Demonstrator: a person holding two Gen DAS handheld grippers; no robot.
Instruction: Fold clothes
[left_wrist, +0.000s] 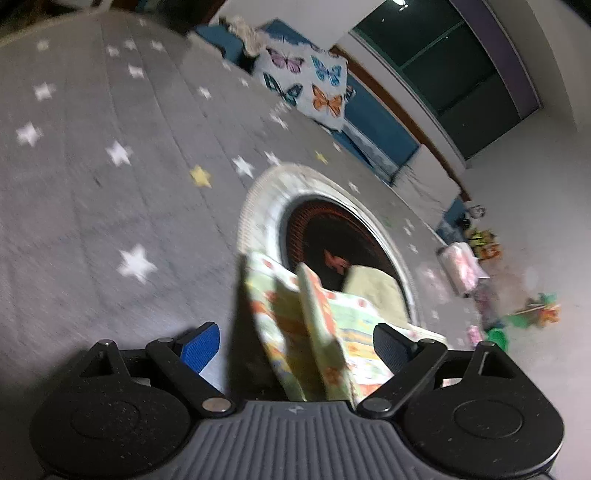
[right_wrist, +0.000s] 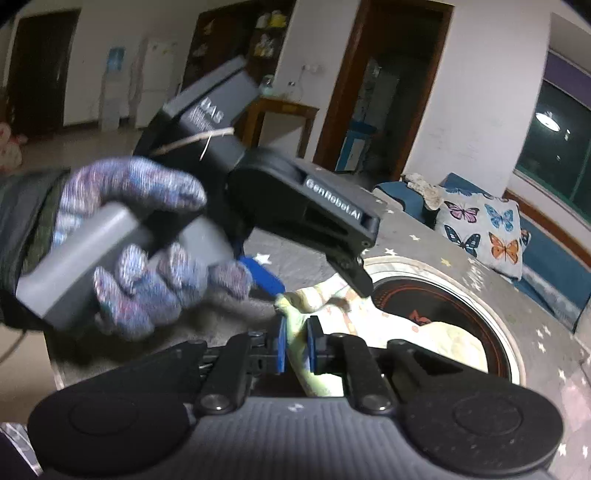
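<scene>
Indoors, right tool (right_wrist: 295, 345) pinches patterned cloth (right_wrist: 332, 306) over star-print grey cover (left_wrist: 92, 184); left tool (left_wrist: 295, 347) spread.

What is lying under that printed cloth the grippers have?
The printed cloth drapes over a round tray with a dark centre, on the grey star blanket. The tray's near part is covered.

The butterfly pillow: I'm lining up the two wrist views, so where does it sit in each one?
Left wrist view: butterfly pillow sits top centre, at the far edge of the starry grey cover.
Right wrist view: the pillow is at mid right, beyond the round basket.
Shared landmark: the round basket, with the patterned garment draped into it.
</scene>
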